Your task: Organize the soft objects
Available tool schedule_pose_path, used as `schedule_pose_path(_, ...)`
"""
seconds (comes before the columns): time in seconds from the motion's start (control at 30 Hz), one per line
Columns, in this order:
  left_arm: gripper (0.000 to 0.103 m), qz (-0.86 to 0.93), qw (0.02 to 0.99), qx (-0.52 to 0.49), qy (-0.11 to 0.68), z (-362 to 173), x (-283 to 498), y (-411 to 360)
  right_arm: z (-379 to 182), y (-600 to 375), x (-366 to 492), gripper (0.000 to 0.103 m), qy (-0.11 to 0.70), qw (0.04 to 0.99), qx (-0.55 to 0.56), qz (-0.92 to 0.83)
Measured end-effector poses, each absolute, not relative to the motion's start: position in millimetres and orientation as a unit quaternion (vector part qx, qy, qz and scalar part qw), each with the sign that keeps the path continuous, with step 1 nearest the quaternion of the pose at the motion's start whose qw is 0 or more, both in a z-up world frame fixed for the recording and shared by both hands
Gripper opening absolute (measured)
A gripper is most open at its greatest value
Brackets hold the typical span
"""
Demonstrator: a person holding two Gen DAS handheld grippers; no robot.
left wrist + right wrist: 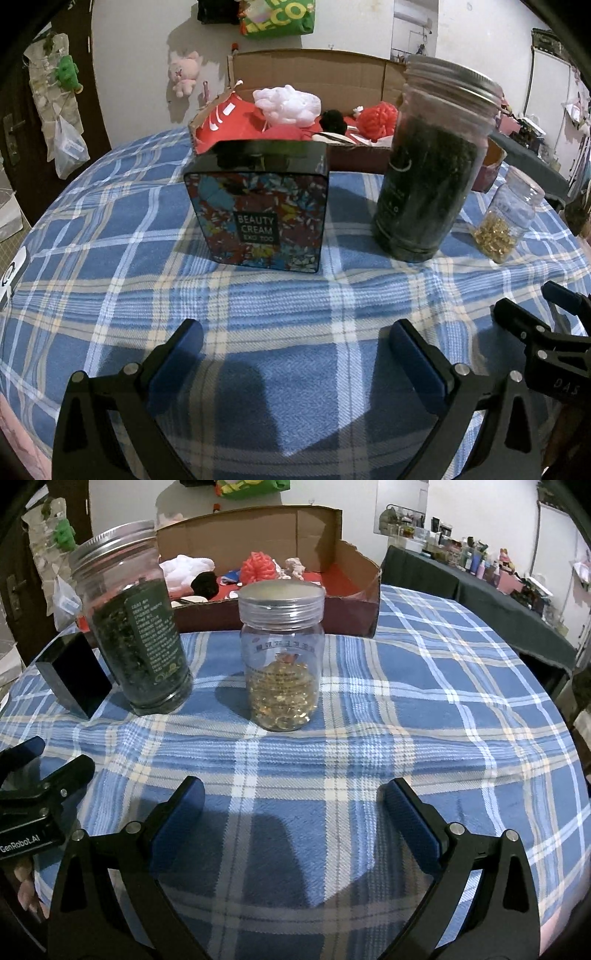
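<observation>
A cardboard box point(354, 157) point(369, 602) stands at the back of the blue plaid table and holds soft things: a white plush point(286, 103) point(184, 566), a red knitted ball point(378, 120) point(258, 566), a black pompom point(334, 120) point(205, 583) and red cloth point(229, 118). My left gripper point(295, 345) is open and empty, low over the cloth in front of the beauty cream tin point(258, 218). My right gripper point(291, 805) is open and empty in front of the clear jar of gold beads point(282, 657) point(508, 218).
A tall jar of dark tea leaves point(432, 166) point(136, 627) stands between the tin point(72, 672) and the bead jar. The other gripper shows at each view's edge: the right one point(546, 332), the left one point(33, 775). A dark cluttered shelf point(480, 579) lies beyond the table on the right.
</observation>
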State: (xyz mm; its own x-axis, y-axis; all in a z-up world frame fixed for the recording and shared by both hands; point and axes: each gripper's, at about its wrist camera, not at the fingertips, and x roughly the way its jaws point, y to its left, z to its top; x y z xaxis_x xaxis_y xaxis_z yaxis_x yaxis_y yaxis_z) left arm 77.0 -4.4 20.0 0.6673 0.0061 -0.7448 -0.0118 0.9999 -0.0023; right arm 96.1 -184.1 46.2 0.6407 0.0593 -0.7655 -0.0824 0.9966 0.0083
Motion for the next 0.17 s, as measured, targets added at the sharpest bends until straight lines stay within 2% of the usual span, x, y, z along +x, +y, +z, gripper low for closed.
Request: schedule_pose_path(0.17,0.103,0.004,0.913,-0.004,0.409,19.8,78.6,-3.7,46.2,-183.7,96.0,0.1,0.422,0.906,-0.014,0.039)
